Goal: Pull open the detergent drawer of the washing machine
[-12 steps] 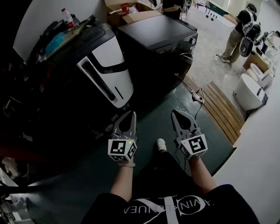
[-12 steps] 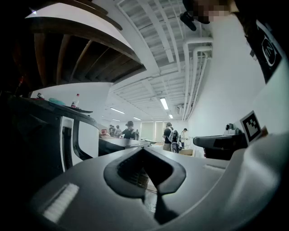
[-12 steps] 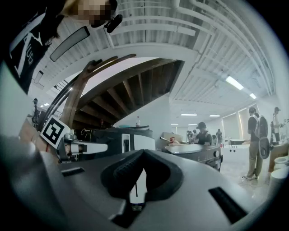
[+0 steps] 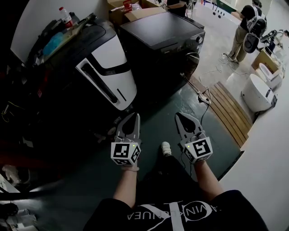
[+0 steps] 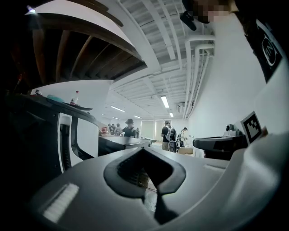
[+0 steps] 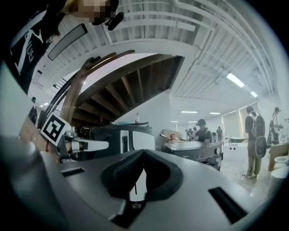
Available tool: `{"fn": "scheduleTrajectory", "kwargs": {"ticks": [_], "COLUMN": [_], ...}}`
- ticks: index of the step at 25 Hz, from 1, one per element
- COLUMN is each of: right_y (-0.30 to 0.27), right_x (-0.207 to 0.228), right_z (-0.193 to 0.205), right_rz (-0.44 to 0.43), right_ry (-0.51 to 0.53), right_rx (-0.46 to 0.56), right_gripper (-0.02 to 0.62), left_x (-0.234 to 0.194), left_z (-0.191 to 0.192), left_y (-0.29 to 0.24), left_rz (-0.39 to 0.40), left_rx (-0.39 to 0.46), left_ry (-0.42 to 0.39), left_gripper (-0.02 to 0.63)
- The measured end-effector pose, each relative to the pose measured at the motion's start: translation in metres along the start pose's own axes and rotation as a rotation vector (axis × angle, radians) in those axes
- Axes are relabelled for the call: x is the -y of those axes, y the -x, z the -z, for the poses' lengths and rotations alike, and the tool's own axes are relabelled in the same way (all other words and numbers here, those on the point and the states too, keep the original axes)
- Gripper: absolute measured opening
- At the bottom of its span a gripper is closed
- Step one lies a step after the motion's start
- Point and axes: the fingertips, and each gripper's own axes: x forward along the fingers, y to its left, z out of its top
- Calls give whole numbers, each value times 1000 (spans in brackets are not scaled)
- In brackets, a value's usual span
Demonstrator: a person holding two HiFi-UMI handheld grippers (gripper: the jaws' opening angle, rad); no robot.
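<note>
Dim workshop with a dark green floor [image 4: 153, 119]; white wall along the right edge.

Top centre: dark washing machine [image 4: 158, 29], flat lid up, round knob at the front right corner. No telling the detergent drawer apart on its shadowed front. Well ahead of both tools, touched by neither.

Just beside it on the left: white-and-black appliance [image 4: 106, 67] with clutter on top, including a red-capped bottle [image 4: 64, 16]. Cardboard boxes [image 4: 135, 13] behind.

Held level in front of the body: left gripper [image 4: 134, 116], aimed toward the base of the white-and-black appliance. Closed tip to tip, with only the oval hollow behind the tips. Nothing gripped.

Alongside, apart from it and at about the same height: right gripper [image 4: 179, 115]. Likewise closed at the tips and empty. Marker cube at the rear of each.

On the floor between the two forearms: light shoe [image 4: 166, 149].

To the right: wooden slat platform [image 4: 230, 113], with a cable [image 4: 203, 97] by its near edge. Far top right: person [image 4: 246, 27], standing, back turned, gear on the back.
</note>
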Motion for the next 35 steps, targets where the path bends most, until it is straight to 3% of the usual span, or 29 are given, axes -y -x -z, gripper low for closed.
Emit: {"fn": "scheduleTrajectory", "kwargs": {"ticks": [6,9,25,35], "right_y": [-17,-27,-110,-159], "right_x": [21,31,135,212], "right_z": [10,17,57,89], "right_rz": [19,23,32,41], "right_ry": [12,-16,-32,-48], "right_rx": [-28,-37,-99,-117], "right_gripper": [12,12,12,12], "left_x": [2,-1,-20,-8], "left_z": [3,8,44,78], "left_y": [-28,-44,-179,-274], "left_rz": [48,57,58,96], "left_rx": [-1,-10,-74,-108], "left_ry": [-5,5,88,134], "left_gripper": [20,139,140,140]}}
